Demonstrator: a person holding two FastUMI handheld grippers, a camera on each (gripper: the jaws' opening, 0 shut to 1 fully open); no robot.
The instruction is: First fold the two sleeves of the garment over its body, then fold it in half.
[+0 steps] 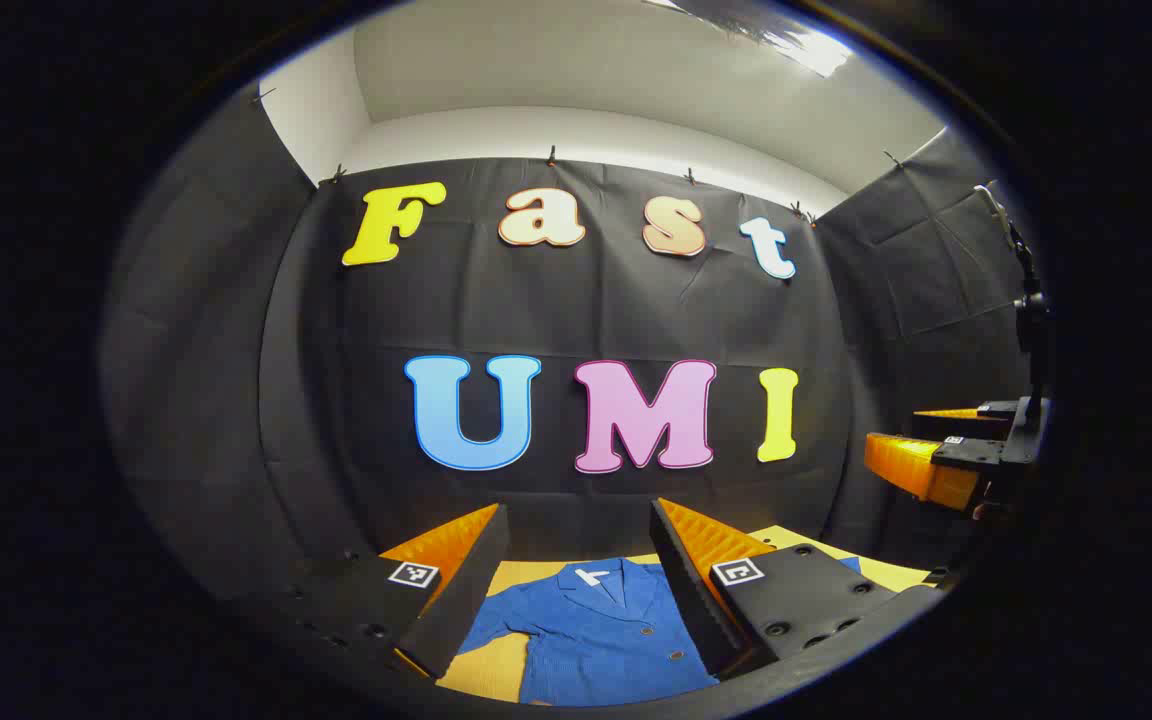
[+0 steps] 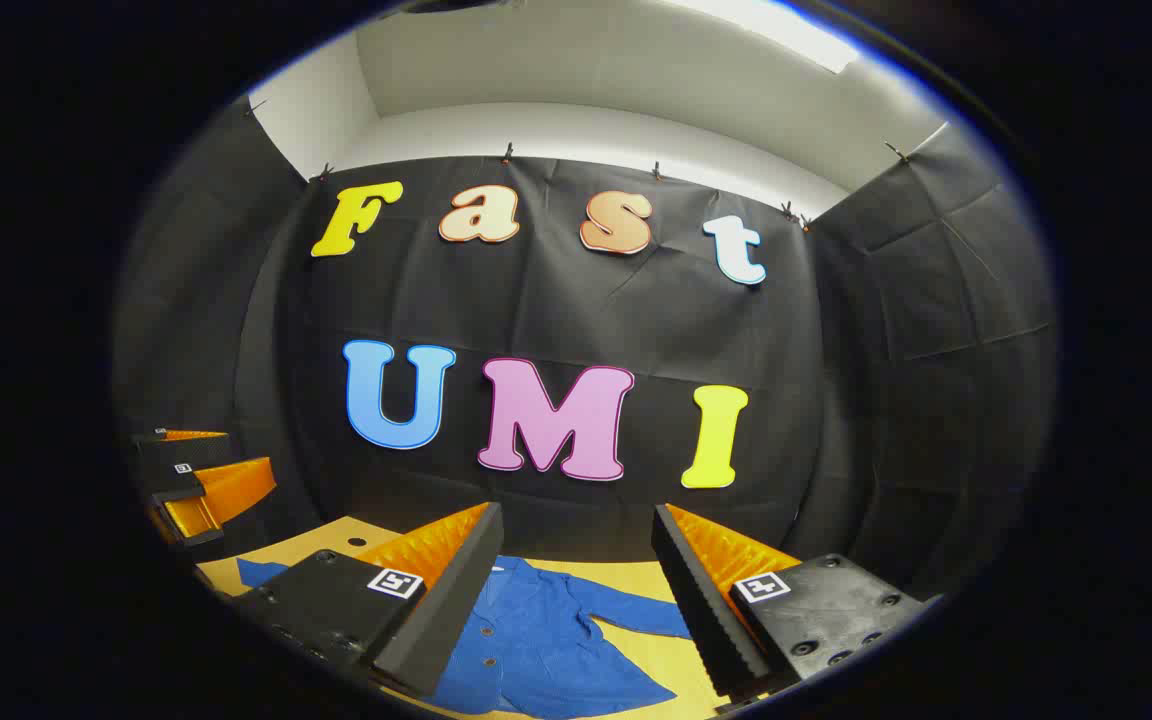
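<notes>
Two handheld two-finger grippers, seen along their own fingers

Left gripper (image 1: 576, 580), at the bottom of the left gripper view: two wedge-shaped fingers with ribbed inner faces; blocky bases, each bearing a small square black-and-white marker and round screw holes; right gripper (image 2: 576, 590), at the bottom of the right gripper view, built alike, with the same ribbing, markers and screw holes; at the right edge of the left gripper view the right gripper carries a thin dark upright rod.

Ceiling light (image 1: 796, 40) glaring at top; black cloth wall (image 1: 586, 310) staying dim; fisheye bending edges; focus holding sharp.
</notes>
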